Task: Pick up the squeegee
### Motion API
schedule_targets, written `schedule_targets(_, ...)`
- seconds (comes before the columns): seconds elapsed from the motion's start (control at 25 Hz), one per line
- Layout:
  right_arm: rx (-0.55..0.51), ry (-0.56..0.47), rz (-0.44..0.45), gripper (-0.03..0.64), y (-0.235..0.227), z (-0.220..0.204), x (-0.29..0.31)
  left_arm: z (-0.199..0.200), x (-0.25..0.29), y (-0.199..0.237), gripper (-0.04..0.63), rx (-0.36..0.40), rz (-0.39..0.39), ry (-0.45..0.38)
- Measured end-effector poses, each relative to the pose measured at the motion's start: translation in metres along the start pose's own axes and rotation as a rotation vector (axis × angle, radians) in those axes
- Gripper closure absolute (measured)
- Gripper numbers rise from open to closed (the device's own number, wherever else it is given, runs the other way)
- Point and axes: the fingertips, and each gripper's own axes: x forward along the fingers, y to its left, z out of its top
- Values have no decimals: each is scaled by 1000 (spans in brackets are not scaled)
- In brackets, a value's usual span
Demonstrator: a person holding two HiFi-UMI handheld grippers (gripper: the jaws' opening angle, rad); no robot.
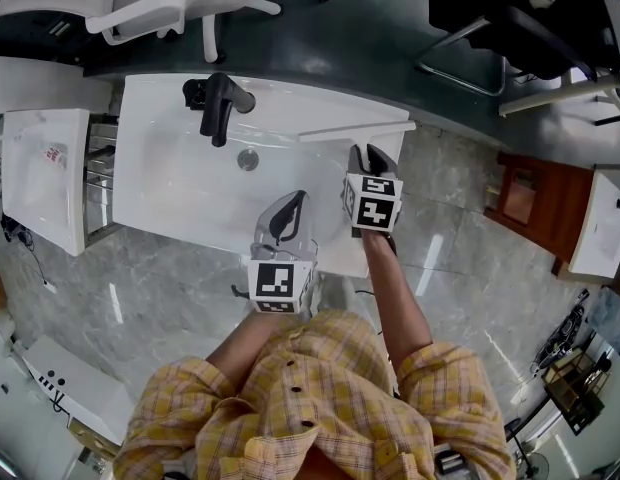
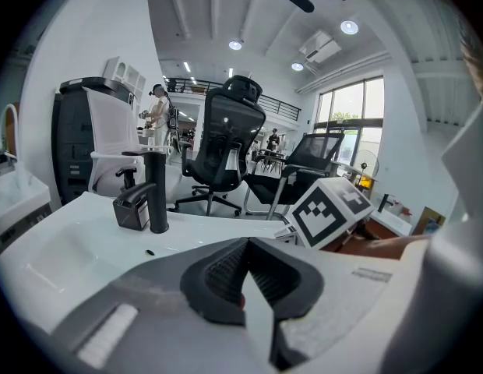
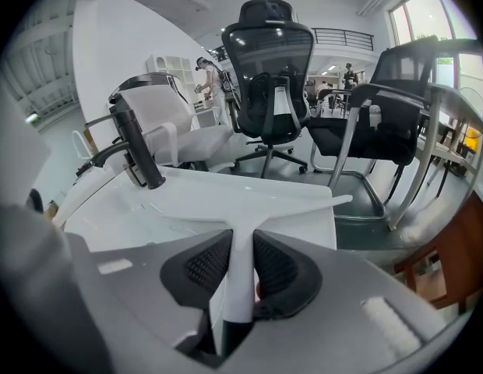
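Observation:
The squeegee (image 1: 355,131) is white, with a long thin blade lying across the far right corner of the white sink (image 1: 180,193). Its handle runs back toward me. My right gripper (image 1: 371,160) is over that handle, and in the right gripper view the squeegee (image 3: 253,206) has its handle between the black pads, which press it from both sides; the right gripper (image 3: 240,262) is shut on it. My left gripper (image 1: 290,210) hovers over the sink's near rim with nothing in it. In the left gripper view the left gripper (image 2: 245,246) has its jaw tips together.
A black faucet (image 1: 220,108) stands at the sink's far edge, with a round drain (image 1: 248,159) below it. A white cabinet (image 1: 45,173) flanks the sink on the left. Office chairs (image 1: 140,3) stand beyond, and a wooden stand (image 1: 530,203) to the right.

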Motion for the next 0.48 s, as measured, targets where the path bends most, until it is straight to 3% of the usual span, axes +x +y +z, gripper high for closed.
schedule_targets(0.48,-23,-41,1,535,1,7,-23,9,-14,-9,597,13,3,-31)
